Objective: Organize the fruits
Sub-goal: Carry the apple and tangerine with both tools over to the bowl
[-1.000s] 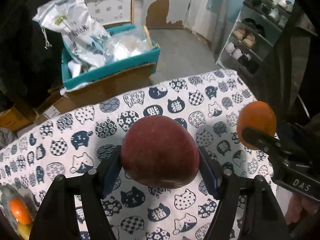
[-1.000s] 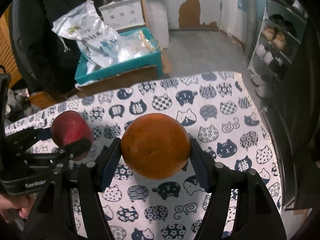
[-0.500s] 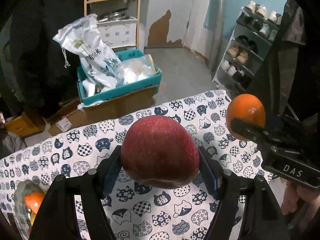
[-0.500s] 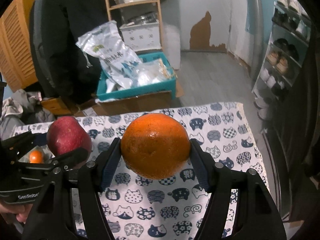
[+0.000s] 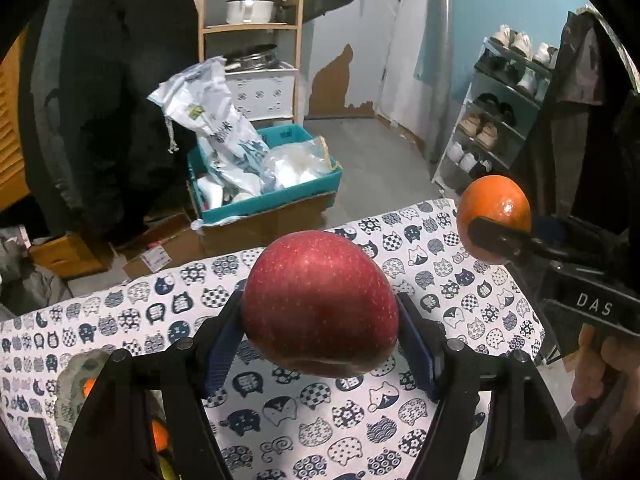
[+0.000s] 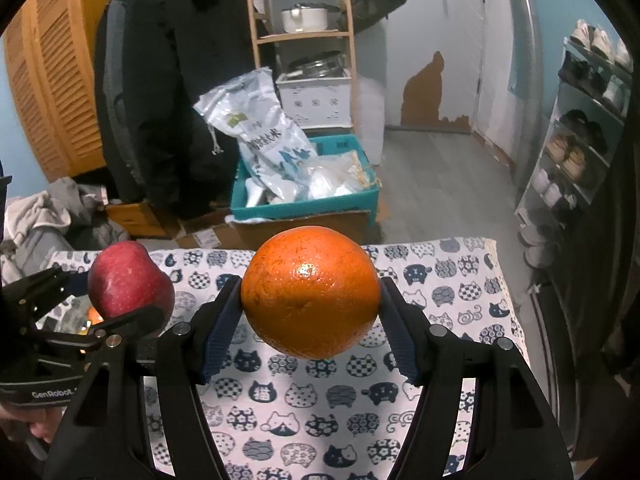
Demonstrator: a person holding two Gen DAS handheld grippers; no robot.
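My left gripper (image 5: 320, 312) is shut on a red apple (image 5: 320, 304) and holds it well above the cat-print tablecloth (image 5: 440, 280). My right gripper (image 6: 310, 300) is shut on an orange (image 6: 310, 292), also held above the cloth. Each gripper shows in the other's view: the orange (image 5: 494, 216) at the right of the left wrist view, the apple (image 6: 128, 280) at the left of the right wrist view. A clear bag with small orange fruit (image 5: 86, 386) lies on the cloth at the lower left, partly hidden by my left gripper.
Beyond the table's far edge a teal box (image 5: 264, 192) with white bags sits on a cardboard box on the floor. A wooden shelf (image 6: 304, 40) stands behind it. A shoe rack (image 5: 500, 120) stands at the right. A black coat (image 6: 160, 80) hangs at the left.
Both grippers have risen and tilted up with their fruit, so the table looks lower and farther, and more of the room shows. Both grips are unchanged.
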